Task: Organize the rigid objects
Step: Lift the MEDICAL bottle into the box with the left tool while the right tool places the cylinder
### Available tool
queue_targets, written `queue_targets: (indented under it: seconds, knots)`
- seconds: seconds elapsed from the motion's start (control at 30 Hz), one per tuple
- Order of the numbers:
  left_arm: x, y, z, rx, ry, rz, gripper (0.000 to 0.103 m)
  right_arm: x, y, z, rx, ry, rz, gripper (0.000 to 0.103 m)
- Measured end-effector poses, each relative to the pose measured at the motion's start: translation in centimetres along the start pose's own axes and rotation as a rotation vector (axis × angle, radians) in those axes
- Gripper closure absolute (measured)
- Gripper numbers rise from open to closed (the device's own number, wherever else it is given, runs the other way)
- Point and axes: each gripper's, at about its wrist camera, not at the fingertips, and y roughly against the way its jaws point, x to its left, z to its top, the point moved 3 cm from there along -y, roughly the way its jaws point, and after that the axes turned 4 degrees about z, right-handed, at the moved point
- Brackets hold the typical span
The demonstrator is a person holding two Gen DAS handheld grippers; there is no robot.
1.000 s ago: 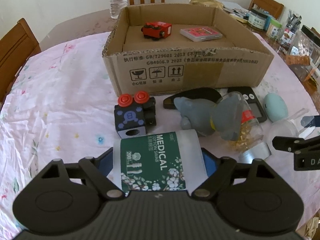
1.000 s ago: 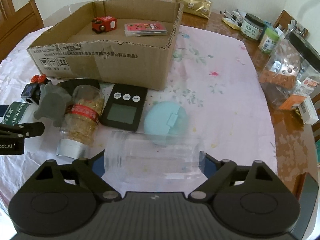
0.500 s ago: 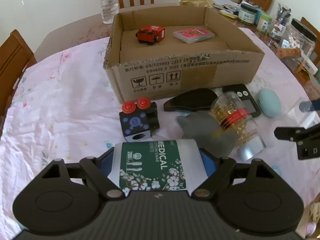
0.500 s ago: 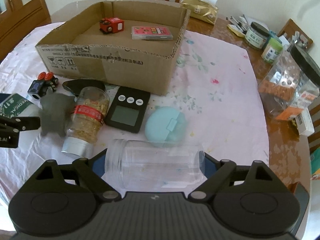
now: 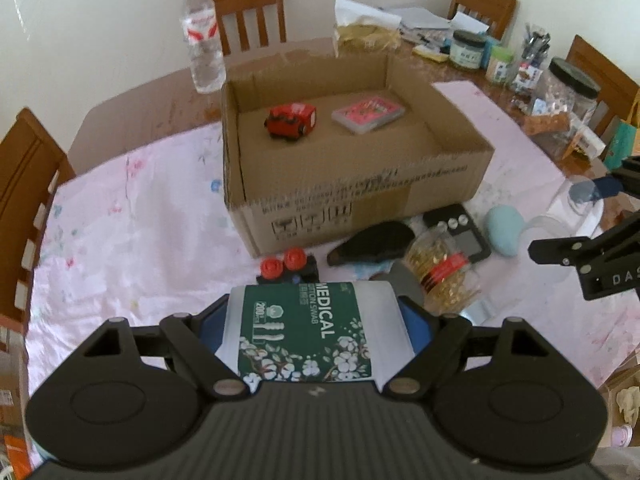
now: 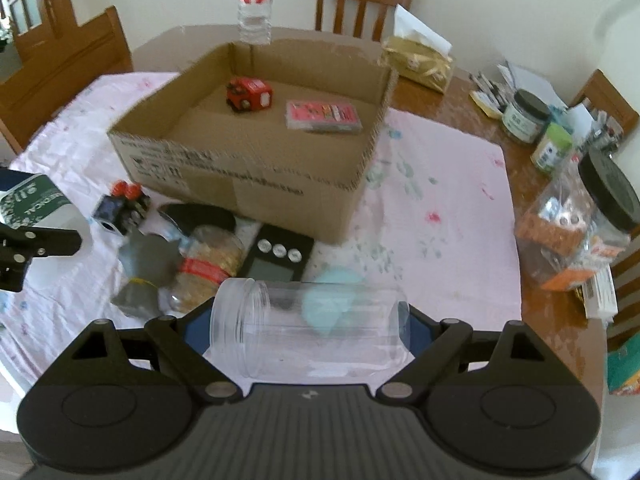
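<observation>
Clear jar (image 6: 310, 330) crosswise in right tool (image 6: 308, 326), mouth leftward, left tool (image 5: 316, 334) gripping swab box (image 5: 308, 330)

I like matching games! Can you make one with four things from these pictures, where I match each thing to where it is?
Things:
1. cotton swab pack
2. clear jar
3. red toy car
4. water bottle

Places:
A. inside the cardboard box
B. held in the right gripper
C. standing on the table behind the box
D. held in the left gripper

Pairs: 1-D, 2-B, 3-A, 4-C
</observation>
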Motion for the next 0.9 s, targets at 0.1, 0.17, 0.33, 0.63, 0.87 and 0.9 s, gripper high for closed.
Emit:
queue_targets:
  seconds: [0.1, 0.17, 0.33, 0.63, 0.87, 0.9]
  knots:
    - [0.2, 0.8, 1.6, -0.037, -0.008, -0.003, 0.019, 0.2, 0.8, 1.2, -0.027, 0.020, 0.006, 0.010]
    - [0.4, 1.1, 2.9, -0.066, -0.010, -0.002, 0.019, 0.2, 1.2, 2.1, -0.044, 0.027, 0.014, 0.010]
    - [0.6, 0.5, 6.8, -0.130, -0.018, 0.008, 0.019, 0.1, 1.8, 4.4, -0.089, 0.028, 0.037, 0.010]
    - [1.4, -3.8, 11.7, -0.172, 0.006, 0.024, 0.018, 0.1, 1.6, 7.7, -0.133, 0.052, 0.028, 0.010]
    - [2.8, -5.8, 10.6, -0.166, 0.062, 0.055, 0.009, 0.0, 0.3, 9.4, -0.132, 0.059, 0.028, 0.010]
    - [3.2, -5.6, 10.1, -0.162, 0.078, 0.054, 0.009, 0.0, 0.1, 9.7, -0.132, 0.060, 0.029, 0.010]
